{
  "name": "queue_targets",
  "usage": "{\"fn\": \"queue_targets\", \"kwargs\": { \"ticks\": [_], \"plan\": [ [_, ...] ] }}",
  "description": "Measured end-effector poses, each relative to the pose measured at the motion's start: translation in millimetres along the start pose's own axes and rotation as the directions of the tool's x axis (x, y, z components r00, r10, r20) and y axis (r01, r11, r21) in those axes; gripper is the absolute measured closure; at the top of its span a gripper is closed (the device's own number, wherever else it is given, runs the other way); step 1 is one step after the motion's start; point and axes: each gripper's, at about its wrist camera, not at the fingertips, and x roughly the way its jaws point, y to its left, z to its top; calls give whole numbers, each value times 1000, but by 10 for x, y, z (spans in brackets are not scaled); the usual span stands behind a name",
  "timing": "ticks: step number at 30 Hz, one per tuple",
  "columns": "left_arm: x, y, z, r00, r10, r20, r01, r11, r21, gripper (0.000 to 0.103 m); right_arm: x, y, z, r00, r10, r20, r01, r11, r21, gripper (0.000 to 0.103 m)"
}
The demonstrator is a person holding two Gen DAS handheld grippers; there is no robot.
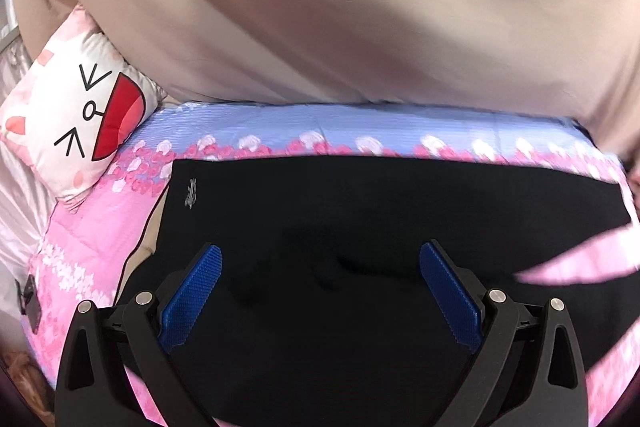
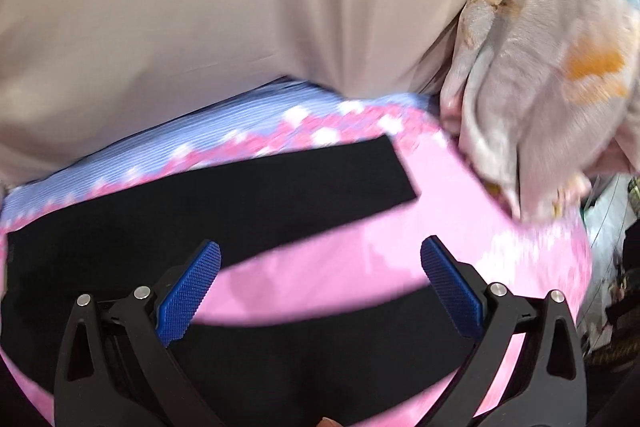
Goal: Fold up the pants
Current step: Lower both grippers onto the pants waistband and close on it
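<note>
Black stretchy pants (image 1: 360, 219) lay flat on the pink floral bedspread (image 1: 92, 227), long axis running sideways, legs splayed toward the right hand-held gripper (image 2: 320, 277); the left hand-held gripper (image 1: 320, 279) hovered over the waist end, both spread wide and empty

One small pale logo is printed on the black pants (image 1: 360, 211), near their upper left corner; its lettering is too blurred to read. No other text visible.
</note>
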Motion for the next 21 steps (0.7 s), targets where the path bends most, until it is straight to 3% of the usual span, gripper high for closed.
{"fn": "queue_targets", "kwargs": {
  "ticks": [4,8,15,17,19,21],
  "plan": [
    [329,12,156,998,63,28,-62,998,-6,5,818,-416,287,998,37,-58,-37,999,9,5],
    [669,10,249,996,91,-12,-91,996,13,5,1318,-589,427,991,101,-90,-100,995,17,5],
    [1020,196,344,994,110,-28,-110,994,23,5,1736,-660,570,978,170,-117,-171,985,1,12],
    [1059,270,379,992,123,-16,-122,992,30,5,1848,-696,588,964,222,-149,-221,975,21,26],
    [1101,358,410,993,114,-15,-114,993,29,5,1946,-714,598,955,239,-175,-238,971,26,26],
    [1126,421,425,994,105,-10,-104,994,30,5,1973,-724,610,960,222,-170,-223,975,13,26]
  ]
}}
